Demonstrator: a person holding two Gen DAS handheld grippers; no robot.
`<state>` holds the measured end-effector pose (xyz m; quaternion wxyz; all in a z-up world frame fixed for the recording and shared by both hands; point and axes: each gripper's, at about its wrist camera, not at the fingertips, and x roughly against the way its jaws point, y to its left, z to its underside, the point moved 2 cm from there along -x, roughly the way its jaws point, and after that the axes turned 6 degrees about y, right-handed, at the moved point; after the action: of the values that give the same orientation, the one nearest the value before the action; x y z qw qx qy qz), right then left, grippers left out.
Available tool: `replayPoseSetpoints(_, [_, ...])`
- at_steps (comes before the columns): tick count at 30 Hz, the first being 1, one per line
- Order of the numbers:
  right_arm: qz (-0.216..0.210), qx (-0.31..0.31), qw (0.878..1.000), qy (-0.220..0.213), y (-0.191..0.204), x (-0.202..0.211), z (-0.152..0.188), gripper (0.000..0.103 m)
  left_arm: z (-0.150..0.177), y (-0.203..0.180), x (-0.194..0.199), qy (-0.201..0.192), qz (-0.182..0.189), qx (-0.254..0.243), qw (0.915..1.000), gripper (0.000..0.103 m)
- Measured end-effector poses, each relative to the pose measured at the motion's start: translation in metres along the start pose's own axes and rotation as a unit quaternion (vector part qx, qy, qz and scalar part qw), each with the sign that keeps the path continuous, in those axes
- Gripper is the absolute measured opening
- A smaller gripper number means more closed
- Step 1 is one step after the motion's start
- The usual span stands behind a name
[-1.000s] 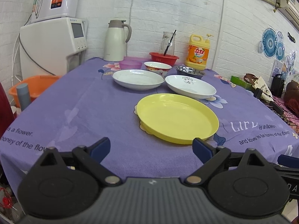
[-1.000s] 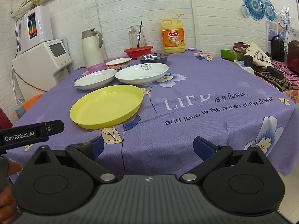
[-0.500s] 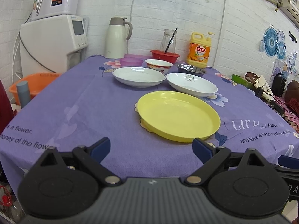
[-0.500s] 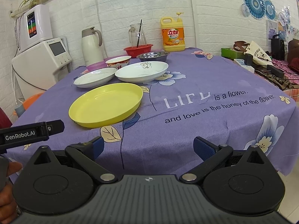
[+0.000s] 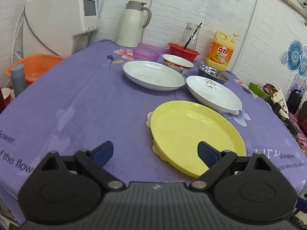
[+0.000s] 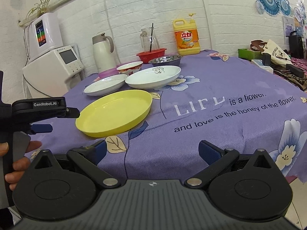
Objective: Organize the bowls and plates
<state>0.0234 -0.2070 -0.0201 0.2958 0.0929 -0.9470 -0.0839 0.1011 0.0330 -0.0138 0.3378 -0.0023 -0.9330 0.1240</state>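
A yellow plate (image 5: 193, 134) lies nearest on the purple tablecloth; it also shows in the right wrist view (image 6: 115, 113). Behind it are two white plates (image 5: 153, 74) (image 5: 213, 94), a red-patterned bowl (image 5: 177, 63), a purple bowl (image 5: 145, 53) and a steel bowl (image 5: 213, 71). My left gripper (image 5: 155, 151) is open and empty, its right finger over the yellow plate's near rim. My right gripper (image 6: 152, 150) is open and empty above the table's front edge, to the right of the yellow plate. The left gripper shows at the left of the right wrist view (image 6: 41, 118).
At the back stand a white thermos (image 5: 132, 25), a red basket (image 5: 183, 50) with a glass jar, and a yellow detergent bottle (image 5: 221, 51). A white appliance (image 5: 61, 21) and an orange basin (image 5: 34, 65) are left of the table. Bags and boxes (image 6: 272, 55) lie at the right.
My left gripper has moved forward and tilted down over the table, reaching the yellow plate's near edge. The right gripper has barely moved. The dishes have not moved.
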Motion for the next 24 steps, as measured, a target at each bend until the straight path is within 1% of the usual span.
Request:
replayPoseSetpoints(3, [0.008,0.014,1.0,0.013,0.002,-0.021,-0.021,0.103,-0.011,0.003,-0.012,0.007,-0.001,-0.003,1.0,0.093])
replayPoseSetpoints(6, [0.022,0.035,0.999,0.018,0.007,-0.049,-0.047,0.103,-0.021,0.008,-0.023,0.017,0.008,-0.002,0.9998,0.093])
replayPoseSetpoints(10, [0.031,0.049,0.998,0.039,0.008,-0.088,-0.074,0.103,-0.034,0.011,-0.039,0.029,0.017,-0.01,0.9994,0.093])
replayPoseSetpoints(12, [0.032,0.057,0.996,0.055,0.01,-0.105,-0.079,0.103,-0.039,0.01,-0.049,0.041,0.022,-0.012,0.9989,0.093])
replayPoseSetpoints(16, [0.033,0.081,0.992,0.092,0.015,-0.129,-0.078,0.103,-0.044,0.004,-0.07,0.077,0.029,-0.021,0.9964,0.093])
replayPoseSetpoints(18, [0.034,0.091,0.99,0.105,0.018,-0.135,-0.078,0.103,-0.045,-0.001,-0.075,0.077,0.019,-0.04,0.996,0.093])
replayPoseSetpoints(20, [0.026,0.094,0.988,0.121,0.019,-0.142,-0.077,0.103,-0.046,-0.004,-0.078,0.078,0.013,-0.054,0.9954,0.093])
replayPoseSetpoints(24, [0.017,0.093,0.989,0.112,0.016,-0.142,-0.078,0.103,-0.043,-0.007,-0.081,0.075,-0.001,-0.082,0.9938,0.093])
